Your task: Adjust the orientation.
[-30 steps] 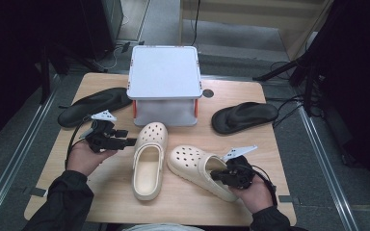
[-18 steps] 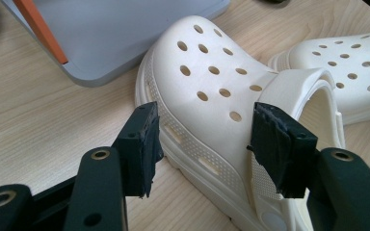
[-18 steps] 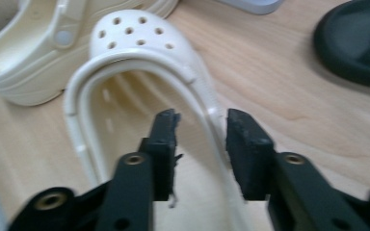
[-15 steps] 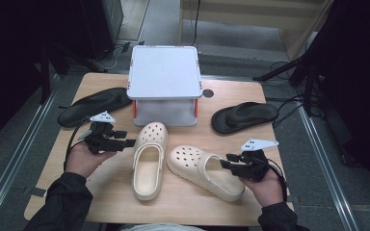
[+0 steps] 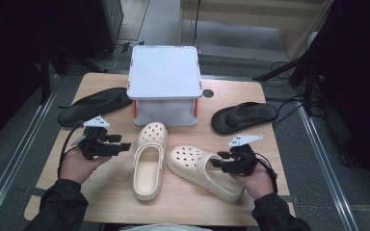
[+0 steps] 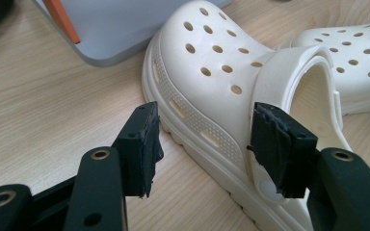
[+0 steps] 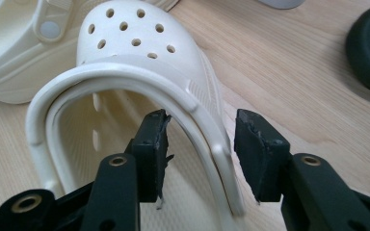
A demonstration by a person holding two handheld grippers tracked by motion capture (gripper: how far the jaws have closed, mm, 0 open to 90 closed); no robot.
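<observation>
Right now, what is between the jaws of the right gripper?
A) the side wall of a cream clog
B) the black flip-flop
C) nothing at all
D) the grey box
A: in the right gripper view, the right gripper has its jaws open on either side of the cream clog's side wall, having just been opening, and the pads do not press on it.

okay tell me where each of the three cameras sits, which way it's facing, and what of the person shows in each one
High view: above the person's side, looking forward and down on the table; forearms, left gripper, right gripper.
Left gripper view: on the left gripper, looking along its open jaws at the left clog.
Right gripper view: on the right gripper; jaws have just been opening, astride the right clog rim.
Shared: both clogs appear in all three.
</observation>
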